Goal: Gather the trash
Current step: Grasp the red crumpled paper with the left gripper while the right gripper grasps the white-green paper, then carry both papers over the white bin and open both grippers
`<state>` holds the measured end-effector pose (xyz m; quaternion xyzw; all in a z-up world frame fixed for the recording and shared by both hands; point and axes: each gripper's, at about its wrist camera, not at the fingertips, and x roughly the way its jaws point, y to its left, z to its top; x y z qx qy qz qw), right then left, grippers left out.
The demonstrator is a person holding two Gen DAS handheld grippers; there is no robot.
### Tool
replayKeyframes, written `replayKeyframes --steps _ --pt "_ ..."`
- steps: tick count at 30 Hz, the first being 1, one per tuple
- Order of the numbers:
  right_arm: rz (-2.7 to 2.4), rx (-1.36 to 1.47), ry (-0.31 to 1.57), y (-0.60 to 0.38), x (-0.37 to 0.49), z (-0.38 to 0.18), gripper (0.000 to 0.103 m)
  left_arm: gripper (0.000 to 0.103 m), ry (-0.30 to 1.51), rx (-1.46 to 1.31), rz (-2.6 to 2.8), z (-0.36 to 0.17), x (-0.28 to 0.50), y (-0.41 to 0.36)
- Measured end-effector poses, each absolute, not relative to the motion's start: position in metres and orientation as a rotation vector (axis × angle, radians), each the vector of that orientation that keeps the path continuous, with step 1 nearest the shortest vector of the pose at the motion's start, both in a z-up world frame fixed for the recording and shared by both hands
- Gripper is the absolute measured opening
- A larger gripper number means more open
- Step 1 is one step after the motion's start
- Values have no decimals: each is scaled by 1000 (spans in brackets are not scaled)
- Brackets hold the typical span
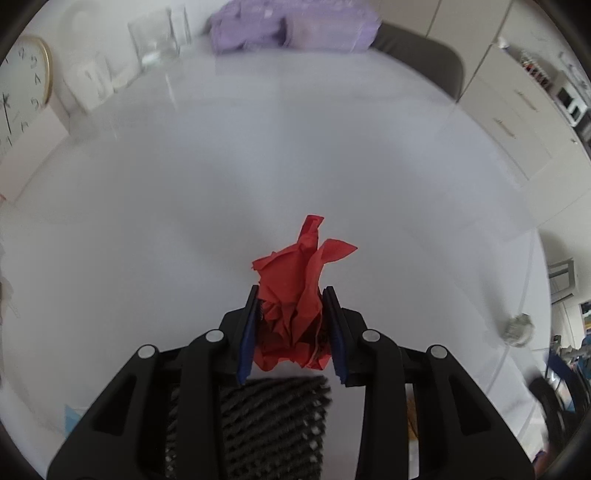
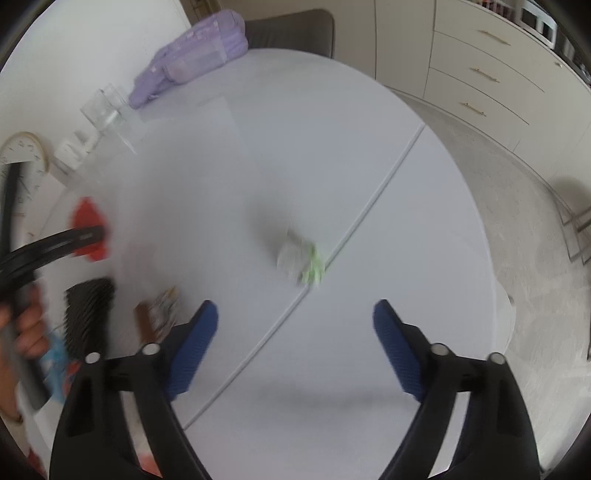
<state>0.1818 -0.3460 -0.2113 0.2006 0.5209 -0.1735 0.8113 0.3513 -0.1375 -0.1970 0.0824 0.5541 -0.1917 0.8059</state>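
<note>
My left gripper point(image 1: 292, 295) is shut on a crumpled red paper napkin point(image 1: 295, 295) and holds it above the white round table point(image 1: 258, 166), just over a black mesh basket point(image 1: 258, 424). In the right wrist view the red napkin point(image 2: 88, 229) shows at the left in the left gripper's fingers, above the black mesh basket point(image 2: 88, 317). My right gripper point(image 2: 295, 314) is open and empty above the table point(image 2: 406, 221). A crumpled white and green wad of paper point(image 2: 301, 260) lies on the table ahead of it, blurred.
A purple packet point(image 1: 295, 26), a clear glass point(image 1: 159, 40) and a wall clock point(image 1: 22, 96) stand at the table's far side. A grey crumpled wad point(image 1: 519, 328) lies near the right edge. A brown wrapper point(image 2: 159, 310) lies beside the basket. A dark chair point(image 2: 291, 29) and white drawers point(image 2: 498, 74) stand beyond.
</note>
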Motion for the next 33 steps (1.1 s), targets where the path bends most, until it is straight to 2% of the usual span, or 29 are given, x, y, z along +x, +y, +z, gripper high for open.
replayKeyframes --steps 2,3,4,5,6,16,24,33 --pt "-381 414 1135 -353 197 -222 74 33 1160 179 -428 -183 343 -134" --pt "-382 409 1149 -356 203 -228 66 33 1146 182 -433 -174 337 -133" --pt "-386 400 1162 -357 206 -234 54 33 1134 185 -436 -167 331 -131" --pt "-387 388 1177 -357 209 -238 47 33 1129 184 -442 -161 326 -129" --pt "-382 380 1187 -357 211 -240 30 33 1128 183 -446 -157 321 -128" --pt "-359 449 1074 -350 151 -191 31 33 1142 224 -526 -129 221 -131" --pt "-346 449 1049 -325 2 -139 31 34 1183 314 -684 -108 95 -160" --pt "-367 458 1138 -319 -182 -133 31 35 1251 445 -976 -118 -83 -214"
